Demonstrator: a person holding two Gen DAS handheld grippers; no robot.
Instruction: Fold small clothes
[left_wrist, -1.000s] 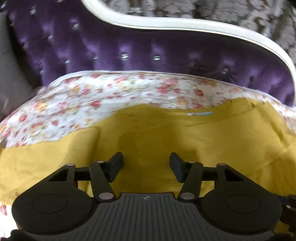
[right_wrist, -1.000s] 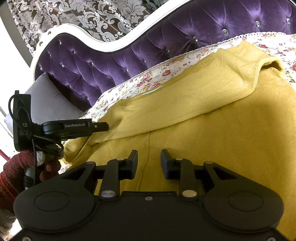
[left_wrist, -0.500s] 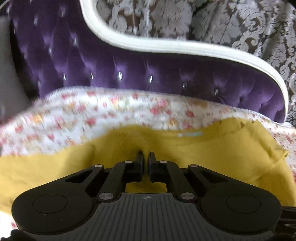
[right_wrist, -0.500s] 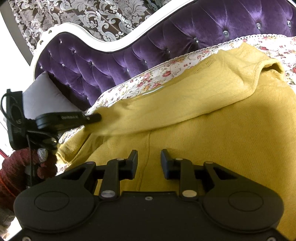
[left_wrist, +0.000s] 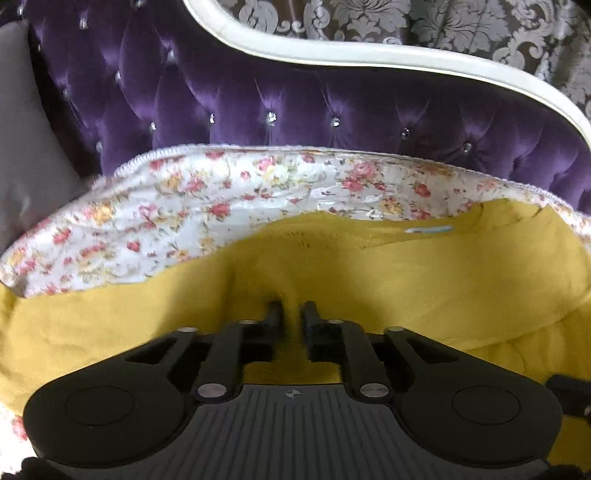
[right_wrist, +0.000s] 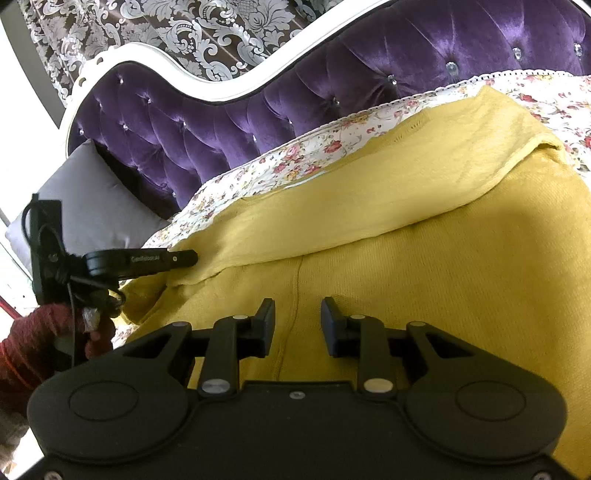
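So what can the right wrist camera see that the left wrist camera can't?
Only the right wrist view shows the left gripper from outside, reaching the yellow knitted garment's edge, the dark red knitted sleeve behind it, and the right gripper over the garment. Only the left wrist view shows a pale blue label. Both show the purple tufted headboard, floral bedspread and grey pillow.

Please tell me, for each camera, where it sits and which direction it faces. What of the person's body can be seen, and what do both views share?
Left wrist: sits on the left gripper, facing down and forward over the yellow garment toward the purple headboard; its jaws are opening, fabric between them; no body shows.
Right wrist: sits on the right gripper, facing the garment, with the left gripper at the left edge, held by a hand in a red sleeve.
Shared: garment, floral sheet, headboard, grey pillow.
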